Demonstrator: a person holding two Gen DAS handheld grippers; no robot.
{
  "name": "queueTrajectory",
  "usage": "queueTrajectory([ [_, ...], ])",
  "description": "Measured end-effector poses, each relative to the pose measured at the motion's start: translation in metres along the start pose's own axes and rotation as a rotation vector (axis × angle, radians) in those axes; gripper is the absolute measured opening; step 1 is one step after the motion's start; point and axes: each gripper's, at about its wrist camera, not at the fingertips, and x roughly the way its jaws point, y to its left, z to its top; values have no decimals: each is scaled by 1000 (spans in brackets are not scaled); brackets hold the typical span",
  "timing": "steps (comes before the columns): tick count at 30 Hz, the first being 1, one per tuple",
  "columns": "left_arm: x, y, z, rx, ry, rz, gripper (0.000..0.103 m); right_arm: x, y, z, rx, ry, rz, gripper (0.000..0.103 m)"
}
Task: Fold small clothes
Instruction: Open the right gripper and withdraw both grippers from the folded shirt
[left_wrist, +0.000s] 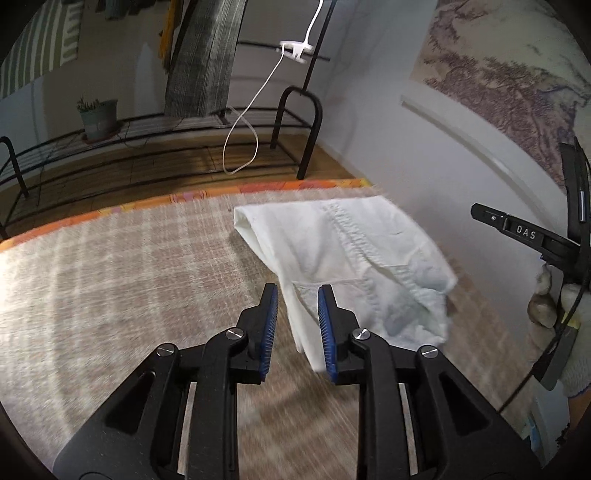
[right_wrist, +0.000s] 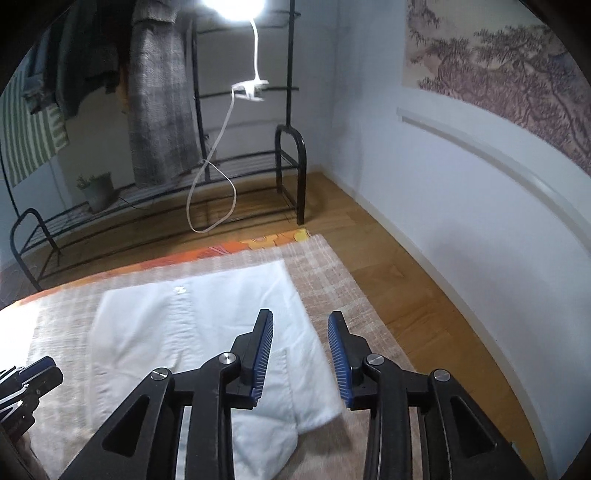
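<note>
The left gripper (left_wrist: 297, 325) has its fingers a bit apart, w/ blue pads (left_wrist: 271, 332) showing. A hanging flap of the small white garment (left_wrist: 347, 258) sits in the gap between them, but the pads don't look pressed on it, so it has hold of nothing that I can see. In the left wrist view the white cloth lies bunched on the checked rug (left_wrist: 110, 266), from 12 o'clock to 3 o'clock of the gripper, seams and hems showing.

The right gripper (right_wrist: 301, 354) is wide open and holds nothing. It hangs just over the right edge of the white garment (right_wrist: 177, 332), which looks flatter here, spread on the rug (right_wrist: 332, 273) from 9 o'clock to 12 o'clock of the gripper. A small button (right_wrist: 180, 290) shows near the top of the cloth. The other gripper peeks in at 9 o'clock, by the cloth's left edge.

Behind the rug, at 12 o'clock, stands a black metal rack (right_wrist: 291, 162) on the wood floor (right_wrist: 406, 280). A gray cloth (right_wrist: 159, 107) hangs on it, a white cord (right_wrist: 221, 147) loops down, and a plant pot (right_wrist: 96, 190) sits at approx. 10 o'clock. A tree picture (right_wrist: 509, 66) hangs on the white wall at 2 o'clock.
</note>
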Motion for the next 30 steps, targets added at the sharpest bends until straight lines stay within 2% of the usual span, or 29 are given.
queueTrajectory([
  [11,-138,-19,-18,86,-111,-39,21,-120,30,-5,12,-78,13,31],
  [17,-213,-22,-50,106,-150,-44,21,-200,58,-19,10,-122,48,31],
  [24,-281,-23,-101,133,-170,-43,21,-270,80,-56,56,-119,117,32],
  [30,-317,-21,-144,165,-196,-29,21,-300,92,-98,48,-133,126,32],
])
